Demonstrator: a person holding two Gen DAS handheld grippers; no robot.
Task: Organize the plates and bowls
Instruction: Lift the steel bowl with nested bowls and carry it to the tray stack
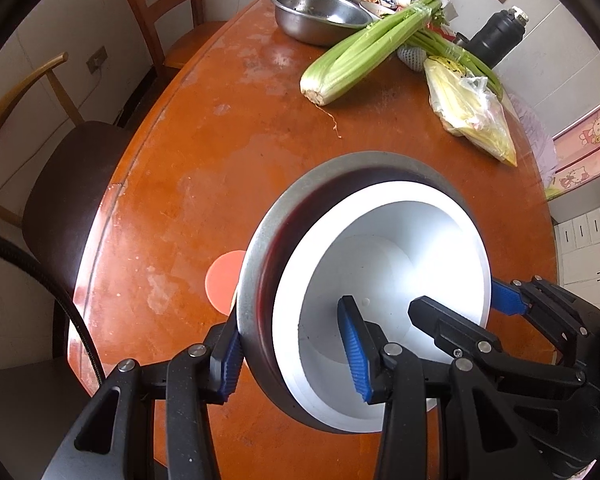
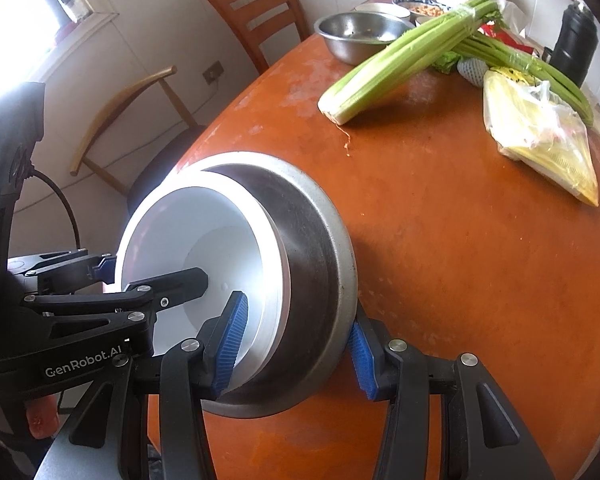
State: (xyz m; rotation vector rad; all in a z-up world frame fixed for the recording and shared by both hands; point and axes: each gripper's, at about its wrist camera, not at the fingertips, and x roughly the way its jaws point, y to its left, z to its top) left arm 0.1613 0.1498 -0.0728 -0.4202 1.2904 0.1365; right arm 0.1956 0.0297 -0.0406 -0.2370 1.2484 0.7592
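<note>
Only the left wrist view is showing a pink disc (image 1: 225, 280) at nine o'clock of the stacked bowls (image 1: 340, 280). The left gripper (image 1: 294, 354) and right gripper (image 2: 296, 354) are each grasping the stack's wall.

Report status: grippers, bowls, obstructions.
Left gripper and right gripper both clamp opposite rims of the nested bowls. White bowl inside grey. Celery well clear.

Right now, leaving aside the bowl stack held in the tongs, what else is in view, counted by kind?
Chairs: 2
Celery bunches: 2
Steel basin: 1
Black flask: 1
Yellow bag: 1
Total: 7
The small dishes at the far end are too crowded to count.
</note>
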